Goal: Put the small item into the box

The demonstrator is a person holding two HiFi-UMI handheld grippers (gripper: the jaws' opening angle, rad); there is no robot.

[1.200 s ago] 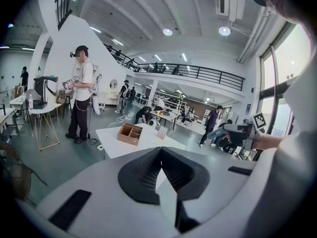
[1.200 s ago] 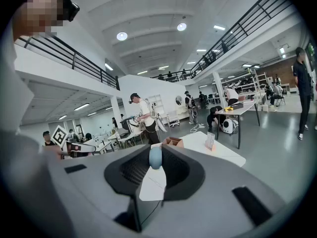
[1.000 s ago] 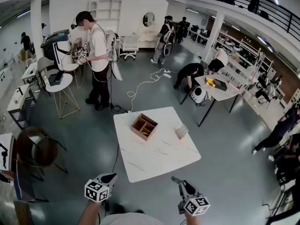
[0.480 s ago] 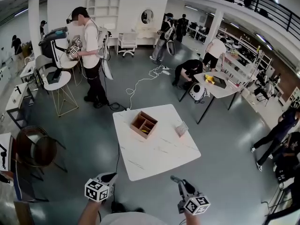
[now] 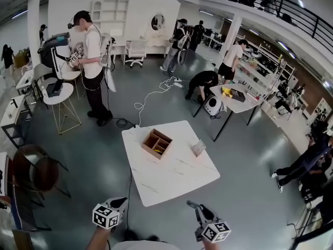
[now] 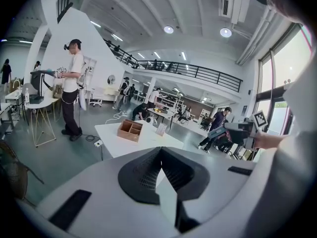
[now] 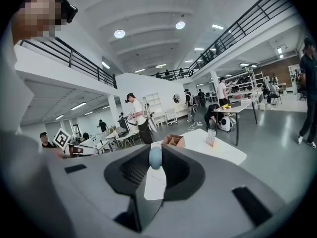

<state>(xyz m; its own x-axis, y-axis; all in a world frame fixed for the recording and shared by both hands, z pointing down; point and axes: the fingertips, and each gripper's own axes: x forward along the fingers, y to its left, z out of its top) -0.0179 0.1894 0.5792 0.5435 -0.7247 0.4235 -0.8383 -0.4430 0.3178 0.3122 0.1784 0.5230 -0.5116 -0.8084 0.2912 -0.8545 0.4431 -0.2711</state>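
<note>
box (image 5: 156, 143) shifted left; right claw (image 7: 155, 150) pinches half-hidden blue item (image 7: 155, 158).

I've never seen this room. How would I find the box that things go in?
Look for the white table standing alone in the middle of the grey floor. The wooden box sits on its far left part. It is brown, open on top and split into compartments, unlike the small pale card stand to its right.
</note>
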